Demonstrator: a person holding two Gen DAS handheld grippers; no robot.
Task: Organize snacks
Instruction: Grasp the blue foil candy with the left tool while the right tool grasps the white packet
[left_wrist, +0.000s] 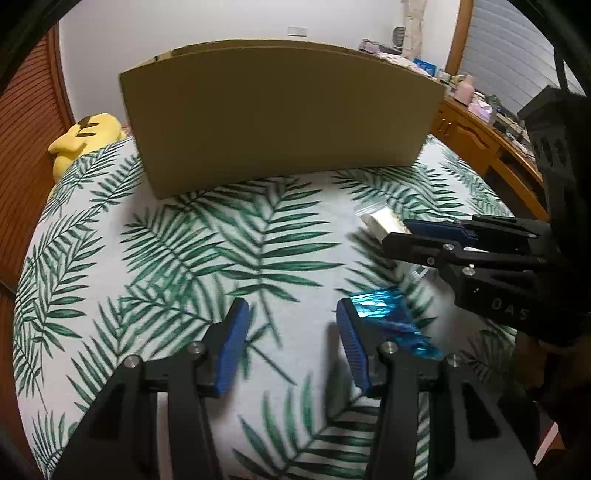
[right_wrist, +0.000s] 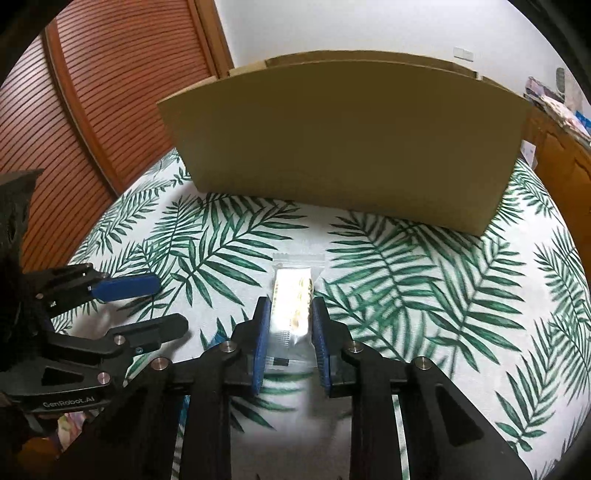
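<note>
Right wrist view: right hand-held gripper clamps snack packet above palm-leaf bedspread.

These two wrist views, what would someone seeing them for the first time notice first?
A big plain cardboard box stands at the back of a bedspread printed with green palm leaves. In front of it the right gripper has its jaws shut on a clear-wrapped snack bar. The left gripper is open, a shiny blue wrapper lying just past its right jaw.
</note>
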